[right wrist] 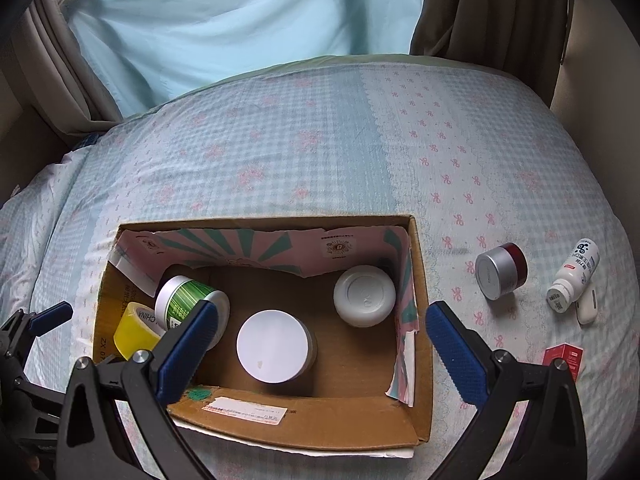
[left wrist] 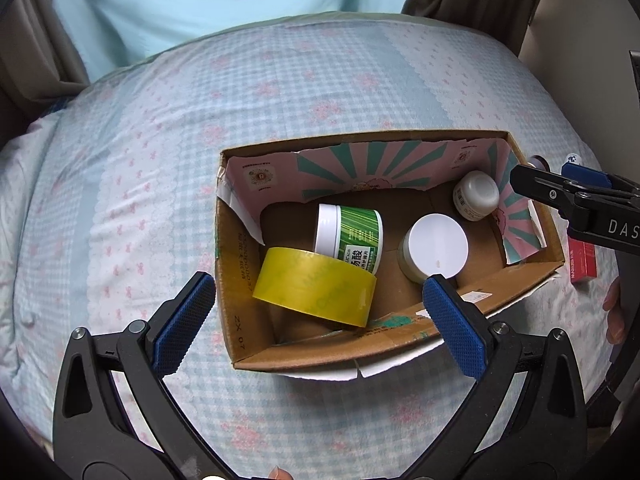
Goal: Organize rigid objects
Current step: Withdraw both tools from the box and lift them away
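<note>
An open cardboard box [left wrist: 248,264] [right wrist: 320,420] sits on the bed. Inside lie a yellow tape roll [left wrist: 316,286] [right wrist: 132,330], a green-labelled jar on its side [left wrist: 352,240] [right wrist: 188,300], a jar with a flat white lid [left wrist: 436,250] [right wrist: 274,346] and a small white bottle [left wrist: 476,194] [right wrist: 364,296]. My left gripper [left wrist: 316,324] is open and empty above the box's near side. My right gripper [right wrist: 320,352] is open and empty over the box. On the bed right of the box lie a silver-and-red jar [right wrist: 500,270], a white bottle [right wrist: 574,276] and a red box [right wrist: 564,358] [left wrist: 582,264].
The bed has a blue checked cover with pink bows [right wrist: 300,152]. A pale blue curtain [right wrist: 240,20] and a brown curtain [right wrist: 488,8] hang behind it. A small white oblong object [right wrist: 586,308] lies beside the white bottle. The right gripper shows at the right edge of the left wrist view [left wrist: 576,196].
</note>
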`<state>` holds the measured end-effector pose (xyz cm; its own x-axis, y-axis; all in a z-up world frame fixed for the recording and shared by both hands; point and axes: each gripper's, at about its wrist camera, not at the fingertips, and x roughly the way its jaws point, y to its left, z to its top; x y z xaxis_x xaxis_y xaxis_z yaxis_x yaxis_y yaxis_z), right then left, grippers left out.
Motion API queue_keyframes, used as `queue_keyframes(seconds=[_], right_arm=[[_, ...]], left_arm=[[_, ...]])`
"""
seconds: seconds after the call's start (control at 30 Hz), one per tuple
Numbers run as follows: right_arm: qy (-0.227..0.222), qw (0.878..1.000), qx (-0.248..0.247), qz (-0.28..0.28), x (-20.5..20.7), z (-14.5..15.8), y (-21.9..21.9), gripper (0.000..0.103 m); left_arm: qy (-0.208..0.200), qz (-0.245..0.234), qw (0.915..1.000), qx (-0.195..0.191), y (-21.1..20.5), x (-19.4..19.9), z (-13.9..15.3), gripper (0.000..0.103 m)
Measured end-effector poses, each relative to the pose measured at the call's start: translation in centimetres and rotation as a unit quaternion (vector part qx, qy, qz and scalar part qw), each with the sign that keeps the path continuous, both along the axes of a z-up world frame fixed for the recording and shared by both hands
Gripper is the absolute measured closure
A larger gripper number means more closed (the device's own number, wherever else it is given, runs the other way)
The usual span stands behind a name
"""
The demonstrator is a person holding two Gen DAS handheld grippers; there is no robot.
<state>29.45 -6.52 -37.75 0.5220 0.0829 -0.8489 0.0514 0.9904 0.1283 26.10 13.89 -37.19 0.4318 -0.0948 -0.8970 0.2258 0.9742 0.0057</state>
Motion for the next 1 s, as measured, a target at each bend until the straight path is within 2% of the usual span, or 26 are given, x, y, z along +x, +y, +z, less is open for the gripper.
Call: queue_keyframes(seconds=[0.2,0.3,0.43,0.6,0.7,0.83,0.93,1.0], right_arm=[[-0.008,1.0,0.007,0.013,-2.2,3.1,-1.2,0.0],[-0.013,1.0,0.014,0.017,-3.9,5.3,-2.6,0.0],[-0.007,1.0,0.009,0.021,-6.7,7.9,-5.3,0.0],[0.022,1.0,-0.01,0.002,-10.5,10.7,-10.0,0.0],[0.03,0.999,-0.022,-0.019,-12.6,12.5,-12.7,0.0],[0.026,0.997,-0.049,-0.061,-15.0,14.5,-15.3,0.0],[0.02,0.992,-0.05,-0.111,-16.7,15.3,-16.9,0.0],[0.023,0.988,-0.037,-0.149,-17.6,15.4,-17.9,0.0]], left_arm=[[-0.006,0.019,0.9998,0.002,-1.5,-2.4,2.8,0.0],[-0.02,0.032,0.9993,0.0,-2.6,-3.7,5.0,0.0],[-0.018,0.049,0.9986,0.009,-4.8,-5.1,7.6,0.0],[-0.02,0.047,0.9986,-0.018,-8.2,-6.2,11.7,0.0],[-0.026,0.024,0.9992,-0.019,-10.8,-5.8,13.9,0.0],[-0.041,-0.037,0.9979,-0.034,-14.7,-4.5,17.1,0.0],[-0.045,-0.107,0.9927,-0.034,-18.1,-3.1,18.6,0.0],[-0.049,-0.156,0.9861,-0.028,-20.6,-2.2,19.2,0.0]])
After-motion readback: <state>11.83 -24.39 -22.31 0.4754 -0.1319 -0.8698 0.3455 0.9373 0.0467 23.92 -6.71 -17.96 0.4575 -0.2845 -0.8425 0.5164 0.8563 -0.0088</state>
